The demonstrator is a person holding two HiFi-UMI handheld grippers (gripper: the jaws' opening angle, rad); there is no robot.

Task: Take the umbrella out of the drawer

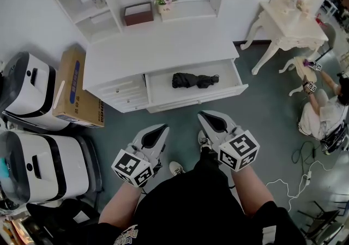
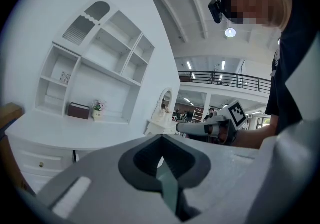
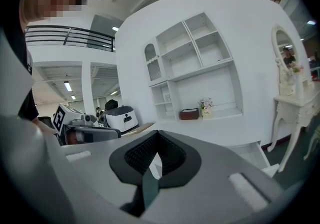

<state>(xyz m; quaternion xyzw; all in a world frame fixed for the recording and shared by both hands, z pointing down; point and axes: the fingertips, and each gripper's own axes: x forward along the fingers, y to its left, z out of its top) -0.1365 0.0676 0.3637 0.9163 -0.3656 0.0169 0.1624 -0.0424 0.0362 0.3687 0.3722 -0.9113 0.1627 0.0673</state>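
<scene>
A folded black umbrella lies in the open drawer of the white cabinet, near the drawer's middle. Both grippers hang over the floor in front of the drawer, apart from it. My left gripper is shut with nothing in it and points toward the cabinet. My right gripper is also shut and empty, a little nearer the drawer front. The left gripper view shows its closed jaws facing the cabinet top. In the right gripper view the closed jaws hide the umbrella.
A cardboard box and two white machines stand left of the cabinet. A brown box and a flower pot sit on its shelf. A white dressing table and a seated person are at right; cables trail on the floor.
</scene>
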